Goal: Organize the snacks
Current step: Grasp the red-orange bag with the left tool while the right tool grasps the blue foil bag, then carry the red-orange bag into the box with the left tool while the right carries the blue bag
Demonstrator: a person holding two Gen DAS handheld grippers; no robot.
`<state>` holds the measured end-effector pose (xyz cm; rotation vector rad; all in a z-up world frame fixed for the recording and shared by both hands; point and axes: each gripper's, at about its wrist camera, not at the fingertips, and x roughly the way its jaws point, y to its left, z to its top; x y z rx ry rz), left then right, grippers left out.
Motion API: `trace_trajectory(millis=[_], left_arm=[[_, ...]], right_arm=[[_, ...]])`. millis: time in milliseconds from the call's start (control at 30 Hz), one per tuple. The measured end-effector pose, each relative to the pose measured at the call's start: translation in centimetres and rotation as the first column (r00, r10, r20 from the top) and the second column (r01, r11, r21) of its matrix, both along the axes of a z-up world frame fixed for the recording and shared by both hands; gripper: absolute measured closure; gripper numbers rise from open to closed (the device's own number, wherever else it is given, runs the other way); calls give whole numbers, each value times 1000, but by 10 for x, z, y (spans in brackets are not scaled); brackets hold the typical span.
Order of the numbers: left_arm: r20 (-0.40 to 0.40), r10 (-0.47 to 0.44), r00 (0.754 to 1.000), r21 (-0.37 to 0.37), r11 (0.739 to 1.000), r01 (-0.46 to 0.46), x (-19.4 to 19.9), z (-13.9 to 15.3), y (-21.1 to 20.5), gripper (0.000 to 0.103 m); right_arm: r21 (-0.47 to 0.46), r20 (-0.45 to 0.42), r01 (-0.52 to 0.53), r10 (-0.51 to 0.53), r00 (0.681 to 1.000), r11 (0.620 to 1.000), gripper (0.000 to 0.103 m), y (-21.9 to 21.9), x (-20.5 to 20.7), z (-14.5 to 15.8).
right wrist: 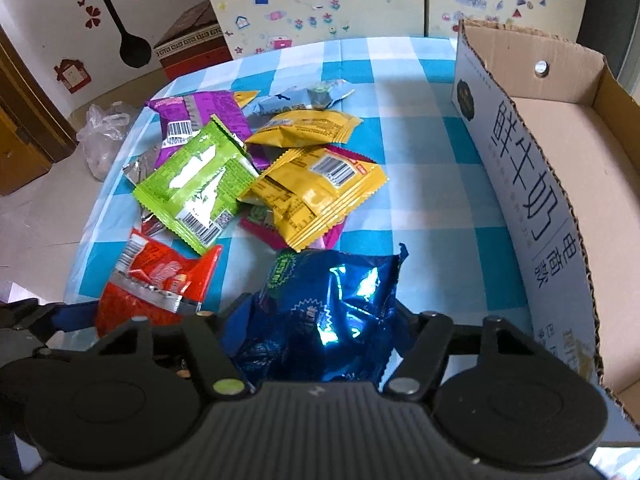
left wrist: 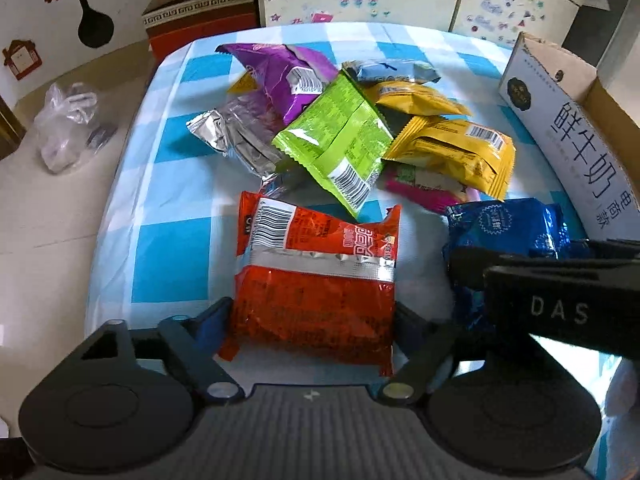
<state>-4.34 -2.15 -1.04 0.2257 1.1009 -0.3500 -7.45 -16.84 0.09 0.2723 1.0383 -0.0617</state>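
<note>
Checkered blue-white bench point(left wrist: 168, 240), stickered cabinets behind. Left claw point(left wrist: 312, 316) clamped on red packet point(left wrist: 316, 280) at near edge; right claw point(right wrist: 320, 332) clamped on crumpled blue packet point(right wrist: 324, 312) just beside it. Remaining snack pile point(right wrist: 256, 168) mid-bench; open cardboard box point(right wrist: 560, 168) at right edge, empty where visible. Risks: slick foil slipping from pads; claws close together, could collide lifting. Readable: "DAS" on right claw; large Chinese characters on box side.

"DAS" on right gripper point(left wrist: 560, 312); "鲜牛奶" on box point(right wrist: 516, 168)

Both wrist views look steeply down, close, sharing the snack pile point(left wrist: 340, 136).
</note>
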Motion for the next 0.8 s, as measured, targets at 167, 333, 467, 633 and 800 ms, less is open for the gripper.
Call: trace_trajectory(millis=[167, 333, 467, 633, 800], left_arm=[[35, 2, 999, -1, 1000, -2, -7, 5, 1, 26], [69, 3, 998, 1, 1000, -3, -15, 12, 2, 26], [107, 25, 994, -32, 999, -22, -21, 26, 6, 26], [139, 76, 987, -90, 994, -63, -29, 44, 15, 27], [136, 117, 984, -139, 985, -98, -35, 53, 19, 26]], right_arm=[[31, 12, 13, -14, 1000, 999, 39, -6, -5, 3], [61, 44, 16, -19, 999, 998, 39, -13, -10, 12], [91, 76, 23, -30, 997, 996, 39, -20, -17, 23], [123, 122, 36, -51, 991, 992, 39, -31, -26, 40], [174, 164, 51, -80, 983, 983, 39, -45, -33, 55]])
